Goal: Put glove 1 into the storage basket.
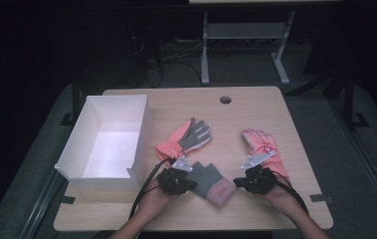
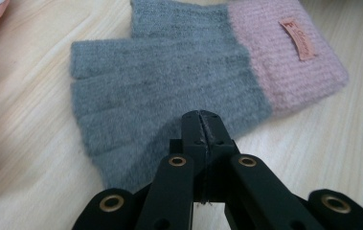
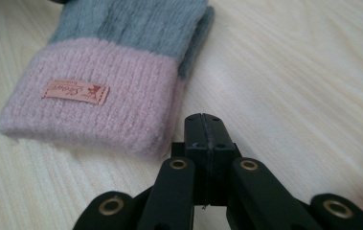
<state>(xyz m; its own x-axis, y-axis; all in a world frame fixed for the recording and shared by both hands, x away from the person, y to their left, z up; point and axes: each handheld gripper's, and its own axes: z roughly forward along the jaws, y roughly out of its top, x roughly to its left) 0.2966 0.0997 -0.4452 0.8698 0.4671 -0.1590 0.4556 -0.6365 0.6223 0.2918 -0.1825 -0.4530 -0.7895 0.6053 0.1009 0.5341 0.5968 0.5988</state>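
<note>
Tabletop is seen whole from the high view: a white box, two orange gloves, and a grey-and-pink knitted glove lying between the left gripper and the right gripper. Left gripper view: jaws pressed together, empty, over the glove's grey edge. Right gripper view: a small label is shown on the pink cuff; jaws pressed together just beside the cuff's corner, gripping nothing.

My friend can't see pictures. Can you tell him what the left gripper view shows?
A fuzzy grey knitted glove with a pink cuff lies flat on a pale wooden table. The left gripper pokes up from the bottom with its black fingers shut together over the glove's near edge. A small tan label sits on the cuff.
</note>
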